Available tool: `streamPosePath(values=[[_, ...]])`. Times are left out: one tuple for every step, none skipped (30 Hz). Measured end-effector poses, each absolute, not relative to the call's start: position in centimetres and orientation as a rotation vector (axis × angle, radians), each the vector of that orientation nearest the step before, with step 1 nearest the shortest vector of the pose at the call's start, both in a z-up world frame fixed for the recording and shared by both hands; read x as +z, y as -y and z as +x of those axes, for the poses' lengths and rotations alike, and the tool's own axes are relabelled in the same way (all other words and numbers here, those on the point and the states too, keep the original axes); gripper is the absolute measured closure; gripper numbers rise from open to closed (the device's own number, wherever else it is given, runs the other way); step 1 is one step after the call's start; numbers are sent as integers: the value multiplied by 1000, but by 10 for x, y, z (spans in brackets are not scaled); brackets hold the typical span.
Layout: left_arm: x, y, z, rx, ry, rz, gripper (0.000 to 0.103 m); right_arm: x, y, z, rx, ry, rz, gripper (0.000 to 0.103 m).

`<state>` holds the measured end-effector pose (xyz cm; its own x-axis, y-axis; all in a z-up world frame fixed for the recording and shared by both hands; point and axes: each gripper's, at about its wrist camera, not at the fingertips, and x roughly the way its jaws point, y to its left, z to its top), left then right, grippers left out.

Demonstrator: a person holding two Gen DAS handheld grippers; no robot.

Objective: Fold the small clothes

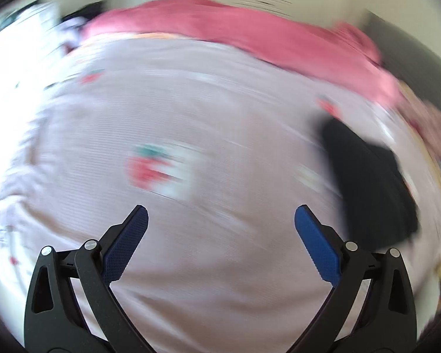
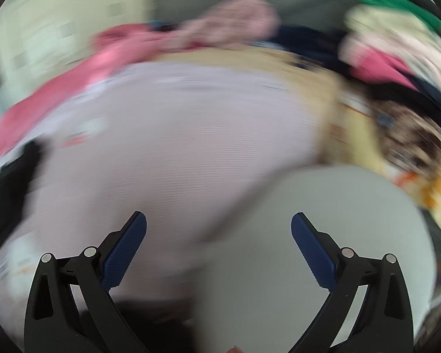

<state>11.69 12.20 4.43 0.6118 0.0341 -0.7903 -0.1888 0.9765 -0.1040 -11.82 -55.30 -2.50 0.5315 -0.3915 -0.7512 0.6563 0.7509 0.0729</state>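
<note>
A pale pink small garment [image 1: 208, 135] with red and green strawberry prints lies spread flat; both views are blurred by motion. My left gripper [image 1: 220, 220] is open and empty, above the garment's near part. The same garment [image 2: 176, 135] fills the middle of the right wrist view. My right gripper [image 2: 219, 229] is open and empty, over the garment's near right edge where it meets a grey surface [image 2: 323, 235]. A black shape [image 1: 367, 182], which I cannot tell apart from the other gripper, sits at the garment's right side; it also shows at the left in the right wrist view [image 2: 11, 188].
A bright pink cloth [image 1: 235, 32] lies behind the garment. A beige patterned cloth [image 2: 352, 123] lies under and to the right of it. A pile of mixed clothes [image 2: 397, 53], pink, green and dark, sits at the far right.
</note>
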Motion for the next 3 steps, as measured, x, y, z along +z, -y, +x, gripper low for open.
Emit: streamPosePath(values=[[44,-156,122,222,-894,-191,9,-34,580,-129,-740,-812,398,5],[41,-187,127,307,-890,-194,9,-41,599,-138,-807,-821,419,5],[38,-212,131,372,-888,-198,9,-51,628,-152,-894,-832,458,5]])
